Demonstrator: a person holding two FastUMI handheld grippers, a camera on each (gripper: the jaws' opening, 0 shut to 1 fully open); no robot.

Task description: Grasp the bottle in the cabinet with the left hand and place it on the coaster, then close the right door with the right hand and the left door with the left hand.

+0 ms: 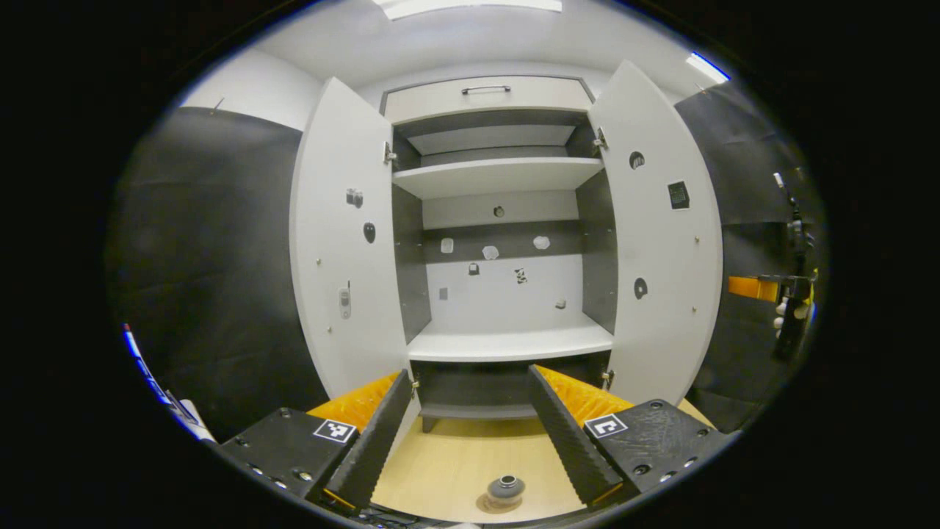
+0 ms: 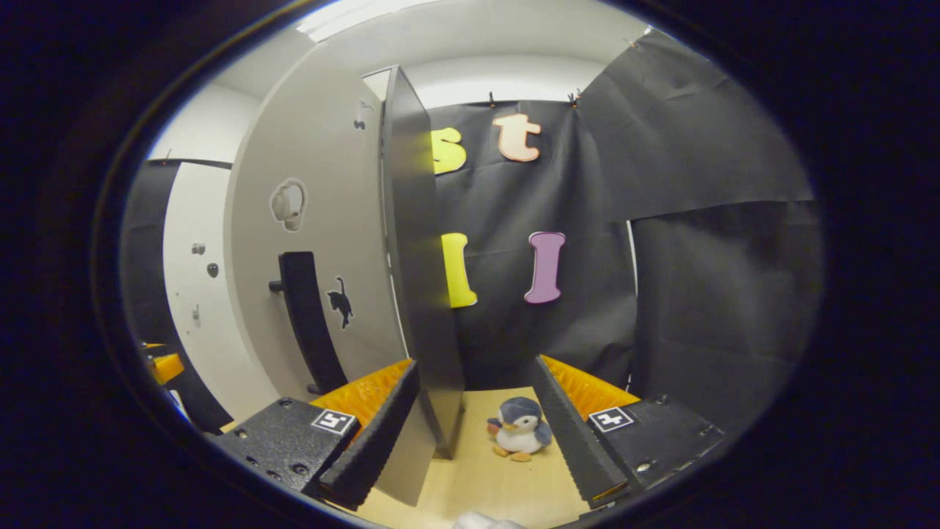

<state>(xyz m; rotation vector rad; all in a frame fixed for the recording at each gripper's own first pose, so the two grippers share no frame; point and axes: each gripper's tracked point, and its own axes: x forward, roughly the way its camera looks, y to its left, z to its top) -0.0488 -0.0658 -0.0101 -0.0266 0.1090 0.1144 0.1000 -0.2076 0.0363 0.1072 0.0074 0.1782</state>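
on the pale wood table (image 1: 455,459) we see the bottle (image 1: 505,490) on its round coaster (image 1: 486,505); our left gripper (image 1: 465,433) and right gripper (image 2: 470,430) are both spread, ribbed fingers empty.

Bottle (image 1: 505,488) on coaster (image 1: 490,505), before cabinet (image 1: 507,342)

Bottle (image 1: 506,488) upright on coaster (image 1: 490,505), both cabinet doors (image 1: 339,242) open
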